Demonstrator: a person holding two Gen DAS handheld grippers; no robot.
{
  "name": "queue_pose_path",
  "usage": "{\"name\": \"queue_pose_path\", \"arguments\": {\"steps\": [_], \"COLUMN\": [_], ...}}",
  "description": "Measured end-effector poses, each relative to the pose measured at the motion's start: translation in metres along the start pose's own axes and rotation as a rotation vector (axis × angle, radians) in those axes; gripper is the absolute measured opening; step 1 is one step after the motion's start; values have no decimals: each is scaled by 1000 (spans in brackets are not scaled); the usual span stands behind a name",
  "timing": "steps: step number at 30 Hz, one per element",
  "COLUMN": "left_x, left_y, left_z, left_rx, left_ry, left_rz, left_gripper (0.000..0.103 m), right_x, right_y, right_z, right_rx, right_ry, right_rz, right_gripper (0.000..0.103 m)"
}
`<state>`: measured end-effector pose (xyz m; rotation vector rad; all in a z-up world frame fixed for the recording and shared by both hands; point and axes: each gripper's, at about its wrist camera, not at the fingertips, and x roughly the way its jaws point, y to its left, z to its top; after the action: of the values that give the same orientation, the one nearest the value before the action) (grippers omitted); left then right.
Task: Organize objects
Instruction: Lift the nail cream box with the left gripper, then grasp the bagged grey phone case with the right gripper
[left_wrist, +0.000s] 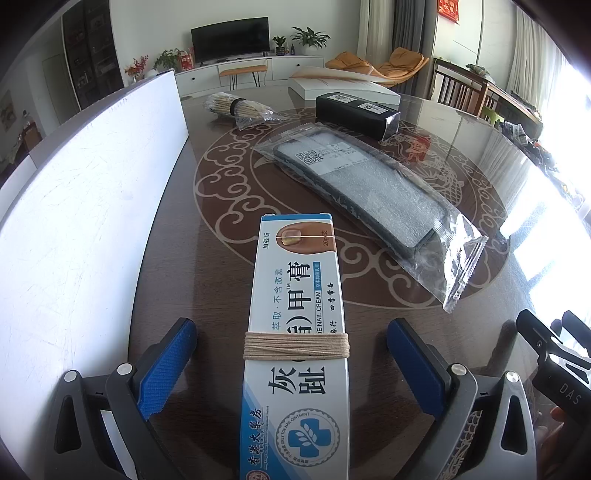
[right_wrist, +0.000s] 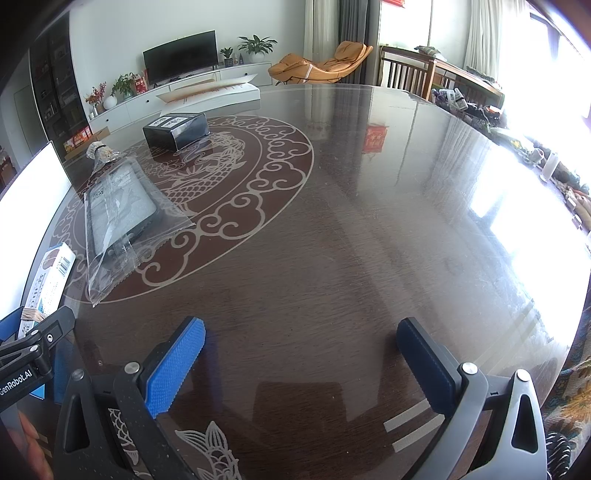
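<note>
A white and blue nail cream box (left_wrist: 297, 332) with beige thread wound around it lies on the dark table between the open fingers of my left gripper (left_wrist: 291, 354); the pads stand apart from its sides. The box also shows at the left edge of the right wrist view (right_wrist: 51, 280). A grey item in a clear plastic bag (left_wrist: 369, 188) lies beyond it, also in the right wrist view (right_wrist: 118, 210). A black box (left_wrist: 356, 112) and a bundle of sticks (left_wrist: 240, 109) lie farther back. My right gripper (right_wrist: 301, 354) is open and empty over bare table.
A large white board (left_wrist: 85, 206) stands along the left of the table. A white flat box (left_wrist: 343, 86) lies at the far edge. The round glass-topped table (right_wrist: 369, 221) has a dragon pattern. Chairs and a cluttered bench stand at the right.
</note>
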<state>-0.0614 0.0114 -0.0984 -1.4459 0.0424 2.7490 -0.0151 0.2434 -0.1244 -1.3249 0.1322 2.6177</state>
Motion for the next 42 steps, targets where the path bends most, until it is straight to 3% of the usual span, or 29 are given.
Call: {"name": "queue_pose_path", "arguments": {"steps": [4,7,11,14,18,21,23,27,29,31,33,38,42], "left_x": [0,0,0,0,0,0,-1,-1,-1,-2,-2,-2,-2], "left_y": [0,0,0,0,0,0,0,0,0,1,1,1,0], "left_z": [0,0,0,0,0,-1,-1,-1,-1,0,0,0,0], "left_rx": [0,0,-1,0,-1,-1,-1,-2,-2,-2,-2,-3,-3], "left_ry": [0,0,0,0,0,-1,-1,-1,-1,-1,-1,-1,0], "left_rz": [0,0,0,0,-1,-4,-4,-3,-3,-3,-3,-3,-2], "left_gripper": [103,103,103,103,103,103,103,103,103,103,103,103,103], "right_x": [0,-5,-9,10,52,84,90,90,87,80,74,49,18], "right_y": [-2,-17,10,53,124,154,168,196,189,175,158,93,36], "right_z": [1,14,71,114,131,134,134,121,117,115,111,82,40], "right_rx": [-2,66,-125,-245,-422,-401,-395,-581,-565,-531,-500,-379,-273], "right_ry": [7,17,10,96,199,293,309,297,290,262,256,218,189], "right_rz": [19,189,253,347,331,380,402,298,306,300,283,222,164], "right_gripper": [103,103,103,103,103,103,103,103,102,86,80,78,79]}}
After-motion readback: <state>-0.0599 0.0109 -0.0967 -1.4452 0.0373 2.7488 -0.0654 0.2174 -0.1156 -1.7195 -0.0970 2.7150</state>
